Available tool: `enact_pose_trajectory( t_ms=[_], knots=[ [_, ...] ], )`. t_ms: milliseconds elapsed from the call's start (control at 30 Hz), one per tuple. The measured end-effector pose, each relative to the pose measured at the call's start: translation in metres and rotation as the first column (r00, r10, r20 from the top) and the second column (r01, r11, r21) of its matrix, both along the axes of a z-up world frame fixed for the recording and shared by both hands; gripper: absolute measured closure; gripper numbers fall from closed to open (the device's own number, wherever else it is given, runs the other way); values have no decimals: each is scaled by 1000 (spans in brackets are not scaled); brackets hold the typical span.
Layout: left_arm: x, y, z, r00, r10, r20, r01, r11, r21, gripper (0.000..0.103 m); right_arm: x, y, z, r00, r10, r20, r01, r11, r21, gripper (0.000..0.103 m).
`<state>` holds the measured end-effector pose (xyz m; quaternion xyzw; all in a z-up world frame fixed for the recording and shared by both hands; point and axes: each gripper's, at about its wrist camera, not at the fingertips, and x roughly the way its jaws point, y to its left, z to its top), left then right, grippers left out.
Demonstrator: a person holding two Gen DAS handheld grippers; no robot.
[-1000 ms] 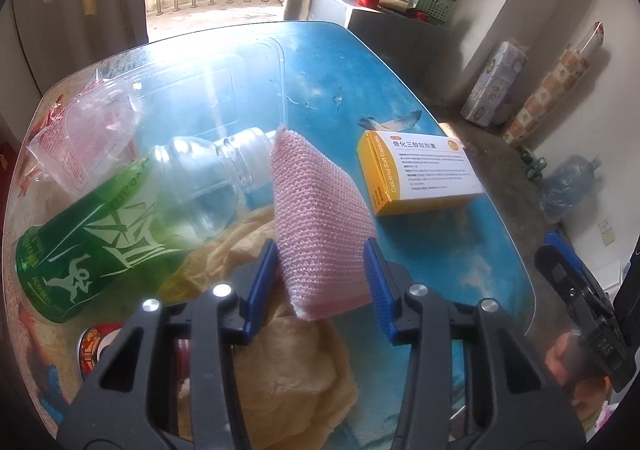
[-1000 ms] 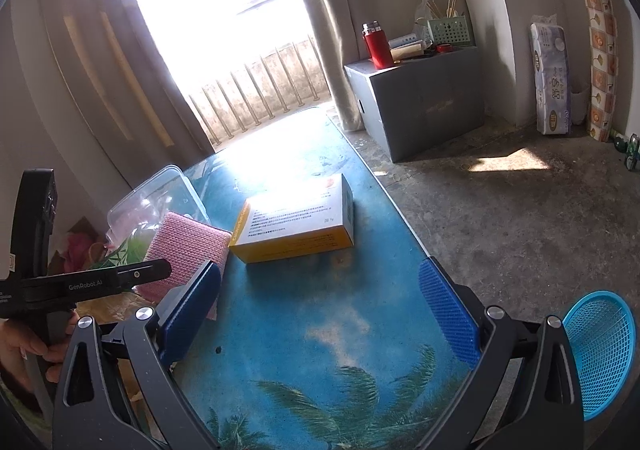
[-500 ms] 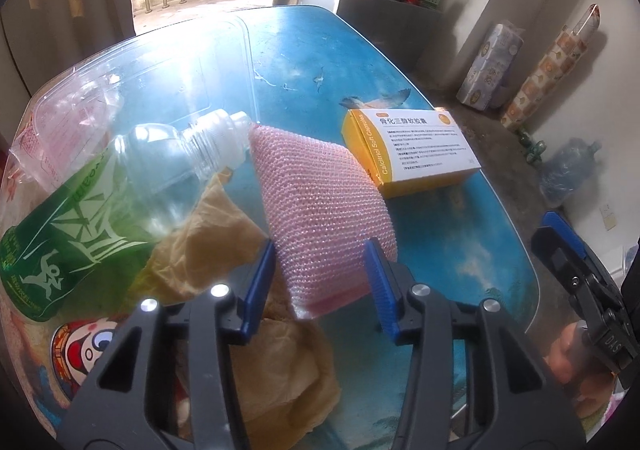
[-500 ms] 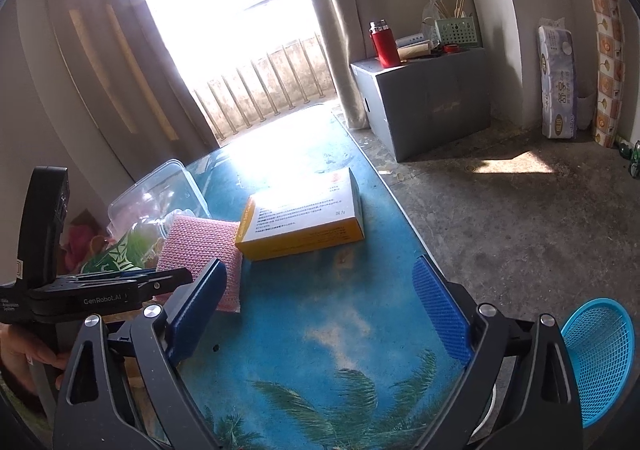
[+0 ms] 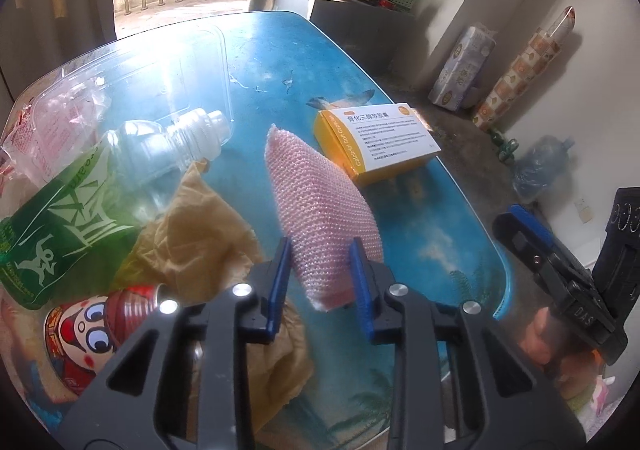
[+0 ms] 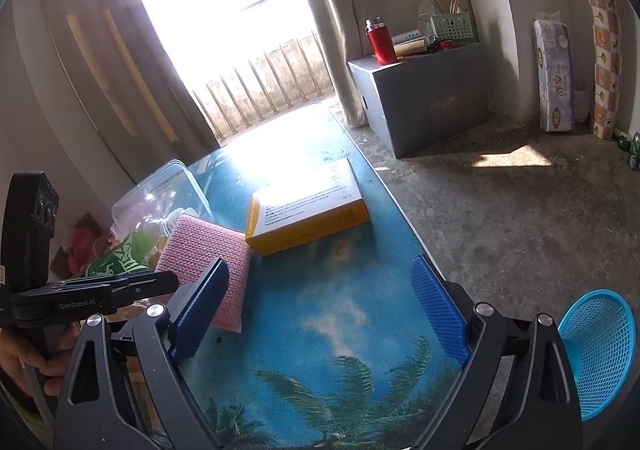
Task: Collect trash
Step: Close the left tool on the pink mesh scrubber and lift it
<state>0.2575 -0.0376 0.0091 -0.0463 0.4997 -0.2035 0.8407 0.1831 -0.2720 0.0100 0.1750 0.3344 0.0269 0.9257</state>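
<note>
Your left tongs (image 5: 320,282) have just been closing and now pinch the near end of the pink scouring pad (image 5: 320,209), blue ribbed pads pressed to both faces. The pad, a soft knitted-mesh rectangle, stands on edge over the table (image 5: 280,61); its long axis runs away from you toward the yellow and white medicine box (image 5: 380,141).

Your right tongs (image 6: 320,310) stand wide with nothing between them, above the table's printed palm trees.

Only the left view shows what lies left of the pad: a crumpled tan paper (image 5: 208,226), a clear ribbed bottle with a green label (image 5: 100,205), a red clown-printed can (image 5: 92,334) and a transparent plastic container (image 5: 160,65). Only the right view shows the blue mesh basket (image 6: 600,350) on the concrete floor beside the table.
</note>
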Motion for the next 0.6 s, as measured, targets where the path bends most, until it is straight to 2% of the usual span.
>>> enact_pose_trajectory(
  t_ms=[100,233,300,400,433,467,533,600],
  knots=[
    [-13,4,12,1000,-21,-8,21,998,-62,76,-4,-1,3,1000,-4,6,4,1000,-7,13],
    [-33,3,16,994,-87,-60,76,984,-161,76,-11,-5,6,1000,-18,12,18,1000,-9,13],
    [-44,-2,9,991,-110,-78,99,986,-132,76,-17,-9,8,999,-28,15,28,1000,-10,13],
    [-56,-11,-8,988,-114,-106,111,993,-33,72,-25,-16,9,999,-45,12,45,999,-5,13],
    [-60,-12,-11,988,-112,-109,111,994,-15,65,-28,-18,9,999,-50,10,50,999,-3,13],
    [-64,-14,-13,988,-109,-109,109,994,-7,49,-31,-21,10,998,-56,9,56,998,-1,13],
    [-68,-16,-12,991,-88,-104,88,996,-4,26,-37,-26,10,998,-62,8,62,998,4,13],
    [-70,-21,-11,993,-72,-95,71,997,-13,23,-42,-30,10,998,-66,3,66,998,11,13]
  ],
)
